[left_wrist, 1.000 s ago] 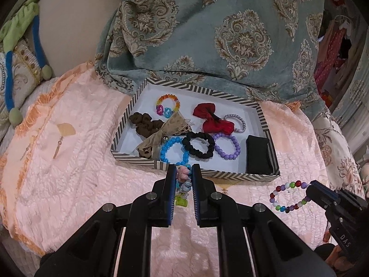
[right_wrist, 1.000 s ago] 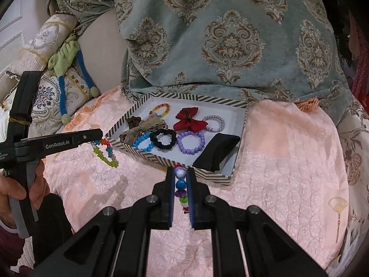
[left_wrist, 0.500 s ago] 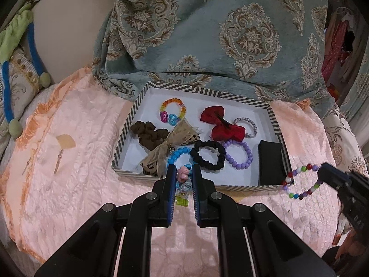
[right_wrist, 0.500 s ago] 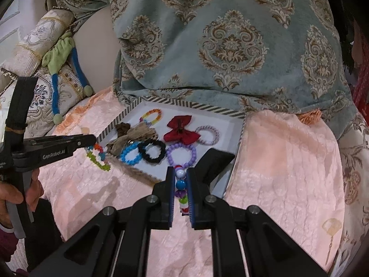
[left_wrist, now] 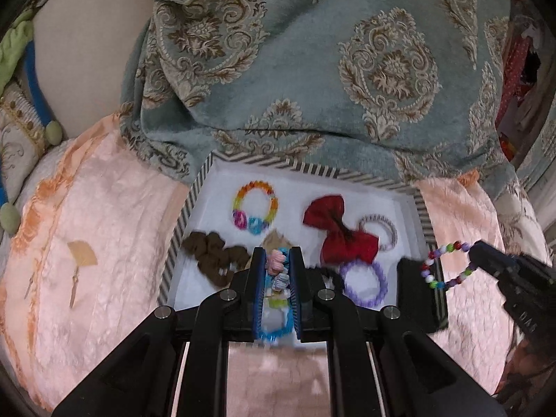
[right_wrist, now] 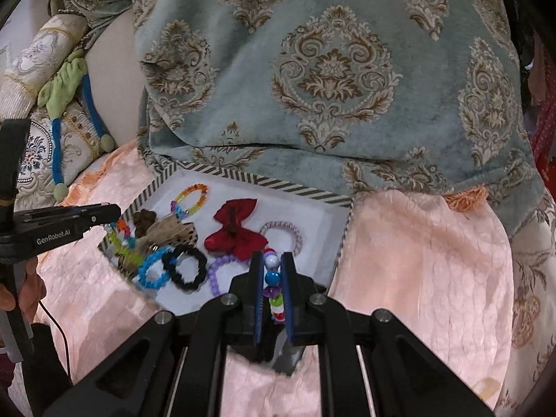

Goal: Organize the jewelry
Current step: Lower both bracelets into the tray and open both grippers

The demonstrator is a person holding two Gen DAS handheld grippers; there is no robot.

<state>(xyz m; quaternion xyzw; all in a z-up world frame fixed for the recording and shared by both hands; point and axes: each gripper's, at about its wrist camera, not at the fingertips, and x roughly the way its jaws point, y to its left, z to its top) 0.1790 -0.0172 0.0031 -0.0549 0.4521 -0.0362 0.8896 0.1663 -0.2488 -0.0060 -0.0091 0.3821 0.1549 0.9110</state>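
hidden: blue bracelet (right_wrist: 153, 272) mostly behind left gripper (left_wrist: 278, 260) | count: two grippers, one striped tray (left_wrist: 312, 170) | left gripper clamped on pastel charm bracelet (left_wrist: 276, 271) above tray | right gripper (right_wrist: 271, 260) clamped on multicolour bead bracelet (right_wrist: 272, 278) at tray's right edge.

Soft, even indoor light; no hard glare is seen, only a mild sheen on the peach bedspread (left_wrist: 114, 215). Strong fisheye bending and black vignetting are noted at all corners of both views. Motion blur is seen low in the left wrist view, along the near edge of the striped tray (left_wrist: 180, 229), where the blue bracelet (left_wrist: 278, 330) is smeared. The right wrist view is sharper, though the tray's near rim is smeared too. Faint shadow is cast under both gripper frames. The patterned cushion (right_wrist: 330, 69) is rendered crisply in both.
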